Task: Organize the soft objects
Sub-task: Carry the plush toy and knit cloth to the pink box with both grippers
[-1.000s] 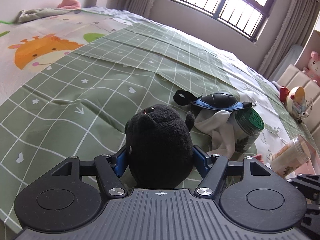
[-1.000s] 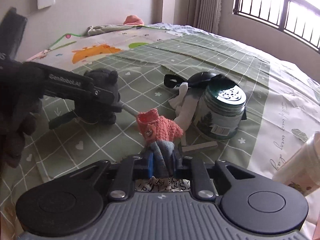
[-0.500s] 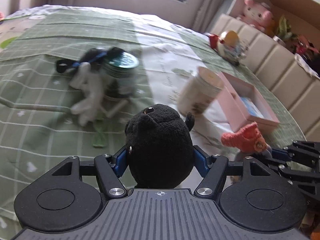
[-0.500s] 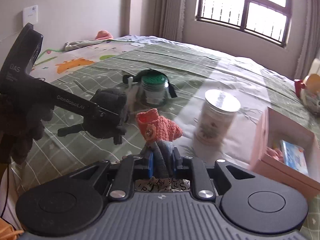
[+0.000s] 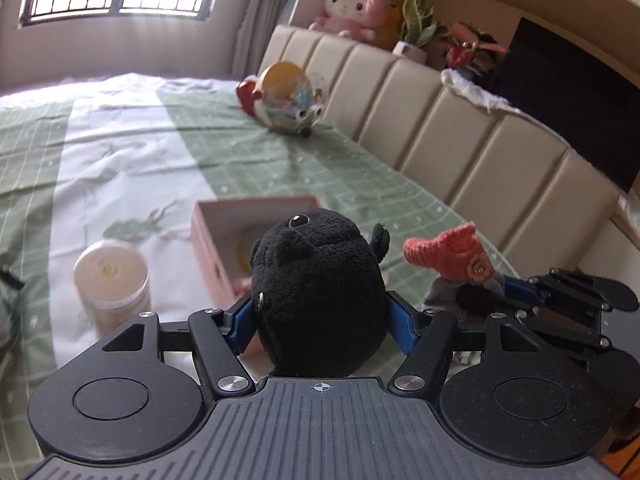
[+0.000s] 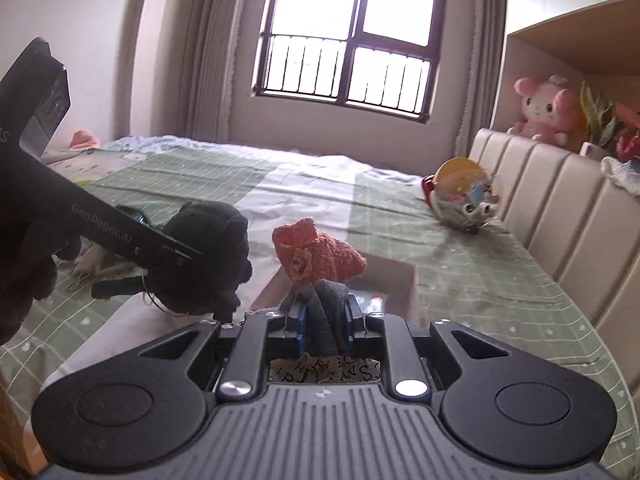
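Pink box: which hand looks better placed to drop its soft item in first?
Probably left. The left gripper holds the black plush directly before the open pink box; the right gripper, shut on the coral knitted sock, sits further aside.

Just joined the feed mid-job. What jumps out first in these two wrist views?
The black plush toy fills the middle of the left wrist view, clamped in the left gripper. Beside it, the right gripper pinches a grey cloth topped by an orange knitted sock. Just beyond both lies an open pink box on the green checked bed cover, with a pink plush rabbit up on the shelf behind the headboard.
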The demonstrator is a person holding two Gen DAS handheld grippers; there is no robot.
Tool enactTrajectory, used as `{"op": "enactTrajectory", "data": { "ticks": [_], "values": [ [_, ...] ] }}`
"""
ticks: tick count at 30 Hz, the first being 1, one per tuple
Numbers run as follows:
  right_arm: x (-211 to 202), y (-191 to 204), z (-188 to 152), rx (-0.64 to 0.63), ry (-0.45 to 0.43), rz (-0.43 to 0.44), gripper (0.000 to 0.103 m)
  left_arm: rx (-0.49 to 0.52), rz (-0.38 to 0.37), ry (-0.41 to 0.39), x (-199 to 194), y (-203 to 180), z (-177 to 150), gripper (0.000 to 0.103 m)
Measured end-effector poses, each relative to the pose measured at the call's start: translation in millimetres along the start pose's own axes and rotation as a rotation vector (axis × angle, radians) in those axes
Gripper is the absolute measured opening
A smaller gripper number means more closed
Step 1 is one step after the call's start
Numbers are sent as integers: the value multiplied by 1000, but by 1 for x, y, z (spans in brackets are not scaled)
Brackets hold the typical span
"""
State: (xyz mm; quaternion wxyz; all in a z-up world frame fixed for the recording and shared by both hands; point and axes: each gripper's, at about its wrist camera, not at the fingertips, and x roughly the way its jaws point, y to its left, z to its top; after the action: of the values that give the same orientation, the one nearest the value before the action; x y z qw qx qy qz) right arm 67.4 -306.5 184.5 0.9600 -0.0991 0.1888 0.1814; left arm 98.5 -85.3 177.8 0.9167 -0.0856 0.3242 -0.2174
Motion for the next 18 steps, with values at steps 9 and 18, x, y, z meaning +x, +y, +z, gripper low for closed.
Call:
{"op": "enactTrajectory", "data": {
  "ticks": [9, 18],
  "values": [
    [80, -66, 35, 142, 11, -45, 18, -42, -11, 111, 111, 10, 96, 72],
    [196, -61, -18, 217, 258, -19, 18, -87, 107, 471, 239, 56, 55, 75]
  ]
}}
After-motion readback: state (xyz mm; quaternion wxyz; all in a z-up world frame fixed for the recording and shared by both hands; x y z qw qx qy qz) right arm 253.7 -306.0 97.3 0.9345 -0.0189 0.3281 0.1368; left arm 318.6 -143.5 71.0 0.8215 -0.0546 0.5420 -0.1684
